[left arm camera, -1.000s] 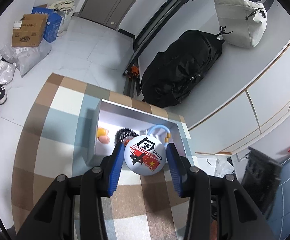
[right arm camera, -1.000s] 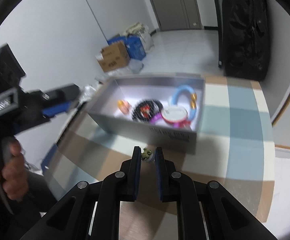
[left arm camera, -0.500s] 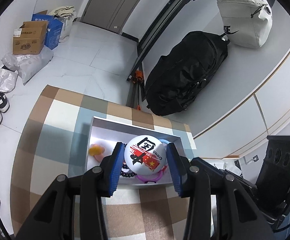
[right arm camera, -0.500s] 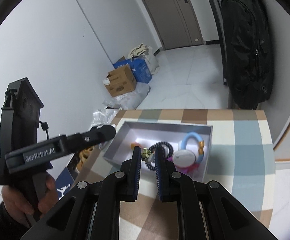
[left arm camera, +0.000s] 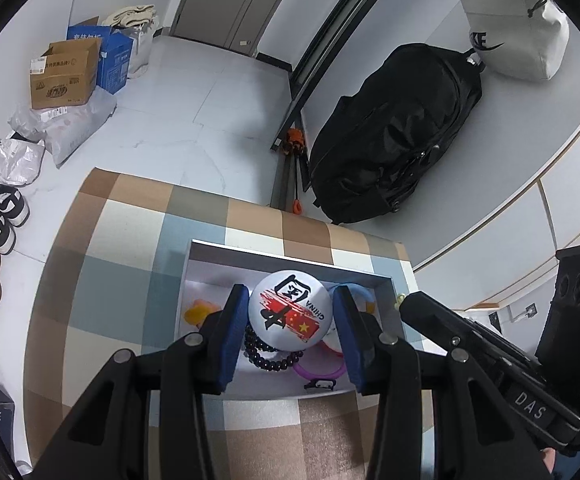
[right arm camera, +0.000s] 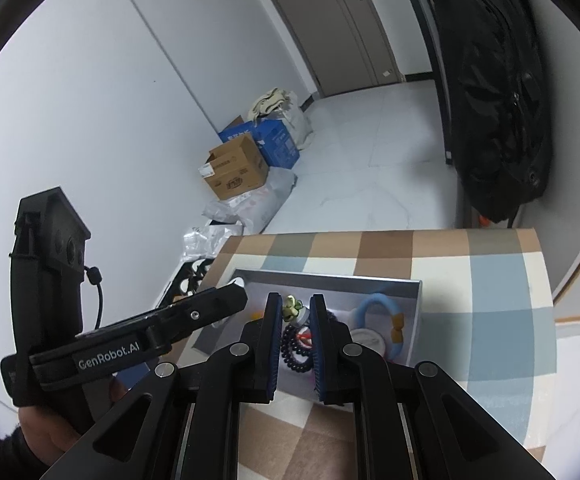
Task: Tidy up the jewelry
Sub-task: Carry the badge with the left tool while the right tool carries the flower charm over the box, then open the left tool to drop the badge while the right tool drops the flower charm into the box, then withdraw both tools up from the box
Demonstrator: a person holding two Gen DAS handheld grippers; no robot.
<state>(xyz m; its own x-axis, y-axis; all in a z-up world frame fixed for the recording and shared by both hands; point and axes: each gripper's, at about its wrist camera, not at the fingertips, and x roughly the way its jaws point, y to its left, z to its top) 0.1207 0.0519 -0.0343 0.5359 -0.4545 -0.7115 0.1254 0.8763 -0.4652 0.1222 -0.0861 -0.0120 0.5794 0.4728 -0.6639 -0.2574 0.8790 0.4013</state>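
The left gripper (left arm camera: pixel 290 320) is clamped on a round white badge (left arm camera: pixel 290 312) printed with black characters, a red flag and the word CHINA; its blue pads press the badge's left and right edges, and it hangs over the open grey box (left arm camera: pixel 290 258) on the checked tablecloth (left arm camera: pixel 129 248). The right gripper (right arm camera: pixel 294 314) has its fingers drawn narrow, pinching a small green-and-cream charm (right arm camera: pixel 292 307) between the blue pads, also above the box (right arm camera: pixel 330 278). Inside the box lie a dark beaded bracelet (left arm camera: pixel 271 358) near the front, a purple ring-shaped band (left arm camera: pixel 318 368) just right of it, a light blue ring with orange beads (right arm camera: pixel 378 312) toward the right side, and an orange piece (left arm camera: pixel 195 314) at the left. In the right wrist view the left gripper's body shows at the left, held by a hand (right arm camera: pixel 53 428). Beyond the table, a black bag (left arm camera: pixel 394 132) leans against the far wall, with cardboard boxes (left arm camera: pixel 65 76) on the floor at far left.
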